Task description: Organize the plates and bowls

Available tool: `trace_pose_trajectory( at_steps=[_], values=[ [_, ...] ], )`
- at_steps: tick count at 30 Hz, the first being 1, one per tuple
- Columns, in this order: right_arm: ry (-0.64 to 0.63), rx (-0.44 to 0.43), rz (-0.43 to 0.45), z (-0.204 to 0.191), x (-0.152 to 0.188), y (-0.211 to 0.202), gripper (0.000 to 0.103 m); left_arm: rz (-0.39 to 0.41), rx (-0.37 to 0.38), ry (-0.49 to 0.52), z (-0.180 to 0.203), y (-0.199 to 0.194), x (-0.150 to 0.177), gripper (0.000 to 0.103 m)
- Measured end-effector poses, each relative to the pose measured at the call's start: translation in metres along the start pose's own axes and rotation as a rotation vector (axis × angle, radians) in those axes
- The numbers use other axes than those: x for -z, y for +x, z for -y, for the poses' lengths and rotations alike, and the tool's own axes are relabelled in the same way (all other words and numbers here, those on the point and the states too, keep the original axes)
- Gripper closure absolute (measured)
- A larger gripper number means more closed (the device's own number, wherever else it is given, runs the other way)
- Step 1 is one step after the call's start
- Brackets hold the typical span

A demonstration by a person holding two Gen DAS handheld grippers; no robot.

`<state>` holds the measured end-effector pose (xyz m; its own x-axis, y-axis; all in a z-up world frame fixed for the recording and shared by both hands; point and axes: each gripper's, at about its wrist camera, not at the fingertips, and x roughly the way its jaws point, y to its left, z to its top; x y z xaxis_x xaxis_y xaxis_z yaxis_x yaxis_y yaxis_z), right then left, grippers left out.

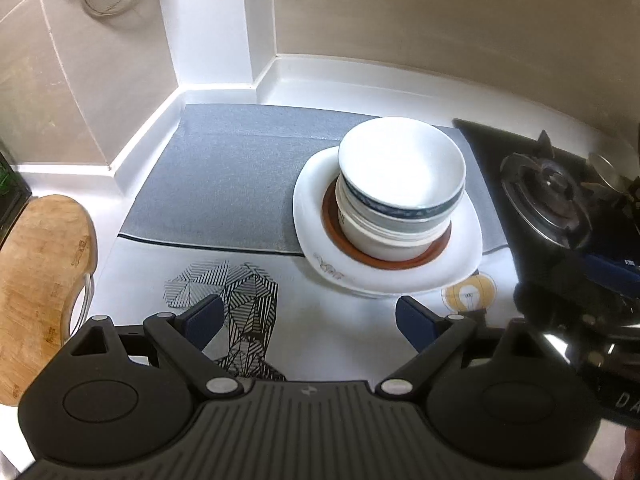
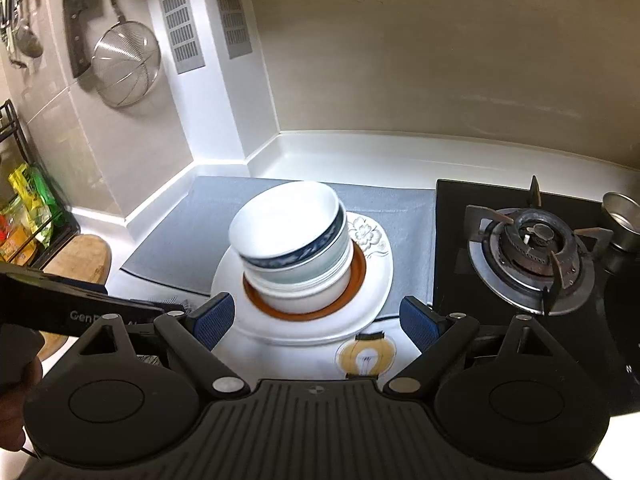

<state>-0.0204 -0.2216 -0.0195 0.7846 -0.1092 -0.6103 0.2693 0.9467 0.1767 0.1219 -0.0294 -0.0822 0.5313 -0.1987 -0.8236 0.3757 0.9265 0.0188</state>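
A: What is nearest the camera?

B: The left gripper (image 1: 310, 316), jaws spread wide with nothing between them, above the printed white cloth (image 1: 248, 280) just in front of the stack. The right gripper (image 2: 316, 318) is the same: jaws wide apart, empty, with the near rim of the stack showing in the gap, untouched.

A: And the stack itself?

B: A white plate (image 1: 384, 276) is at the bottom, lying half on the printed cloth and half on the grey mat (image 1: 224, 184). On it sits a brown-rimmed dish (image 1: 400, 262), and inside that the nested bowls (image 1: 400, 188), the top one white with a dark blue patterned band. In the right wrist view the bowls lean slightly to the left.

A: What is around the stack?

B: To its right, the black gas hob (image 2: 532, 252) with one burner, and a small metal cup (image 2: 622, 220) beyond that. To the stack's left, a wooden cutting board (image 1: 40, 280). Behind the stack the grey mat runs back to the white counter edge. Farther back and to the left, a wire strainer (image 2: 126, 66) and a cleaver (image 2: 78, 20) hang on the wall.
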Motion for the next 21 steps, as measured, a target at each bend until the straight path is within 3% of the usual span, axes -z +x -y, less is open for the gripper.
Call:
trace_pose_trajectory(
  at_steps=[9, 21],
  values=[
    [0.007, 0.039, 0.002, -0.019, 0.022, -0.023, 0.012, 0.020, 0.017, 0.006, -0.005, -0.017, 0.021, 0.008],
    [-0.045, 0.003, -0.006, -0.005, 0.021, -0.029, 0.012, 0.031, -0.073, -0.025, 0.013, -0.029, 0.026, 0.008]
  ],
)
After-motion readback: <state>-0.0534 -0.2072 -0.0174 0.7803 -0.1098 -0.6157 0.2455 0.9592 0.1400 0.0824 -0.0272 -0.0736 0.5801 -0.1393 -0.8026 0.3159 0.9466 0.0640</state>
